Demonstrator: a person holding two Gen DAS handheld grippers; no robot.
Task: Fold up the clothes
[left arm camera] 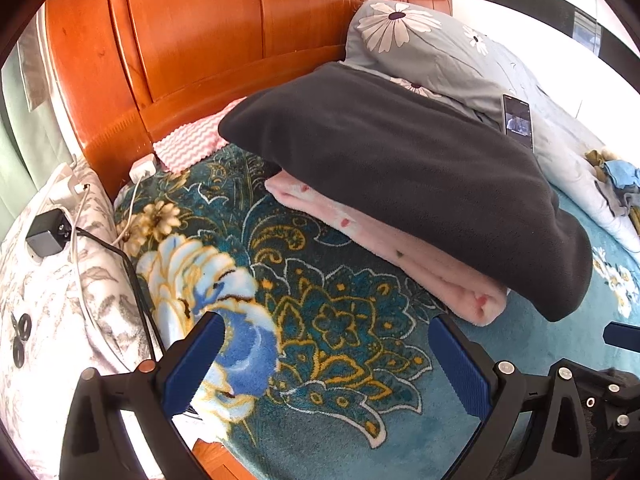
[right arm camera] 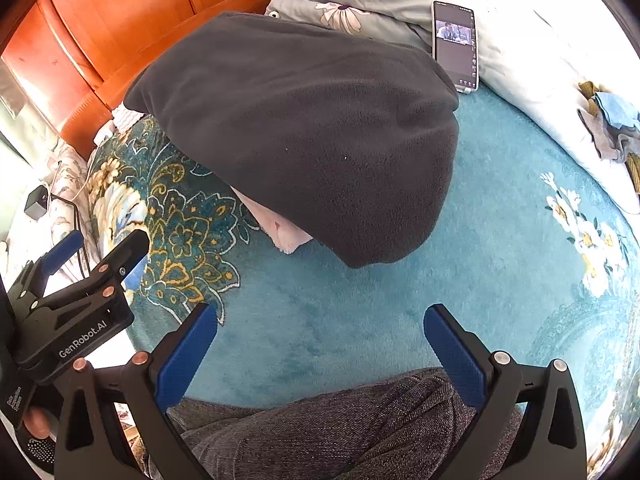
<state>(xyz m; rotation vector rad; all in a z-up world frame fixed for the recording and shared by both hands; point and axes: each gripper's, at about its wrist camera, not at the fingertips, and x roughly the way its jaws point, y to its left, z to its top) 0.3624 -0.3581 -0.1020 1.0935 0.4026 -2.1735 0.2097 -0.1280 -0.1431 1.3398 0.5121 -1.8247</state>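
We hold both tongs released and empty: our left gripper (left arm camera: 326, 360) hovers with its jaws spread above the teal floral blanket (left arm camera: 320, 320), and our right gripper (right arm camera: 320, 344) does the same over the plain teal part. The folded dark grey fleece (right arm camera: 304, 132) lies on top of a folded pink garment (left arm camera: 400, 240) on the blanket, near the wooden headboard (left arm camera: 192, 40). A phone (right arm camera: 456, 46) is propped just beside the pile, against the flowered quilt (left arm camera: 420, 48).

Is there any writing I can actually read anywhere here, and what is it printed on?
"GenRobot.AI": white letters on the black body of the left claw, seen from the right wrist view.
White print on the black handle piece below it: too small to read.
Phone screen against the bedding: a lit picture and icons, text too small to read.
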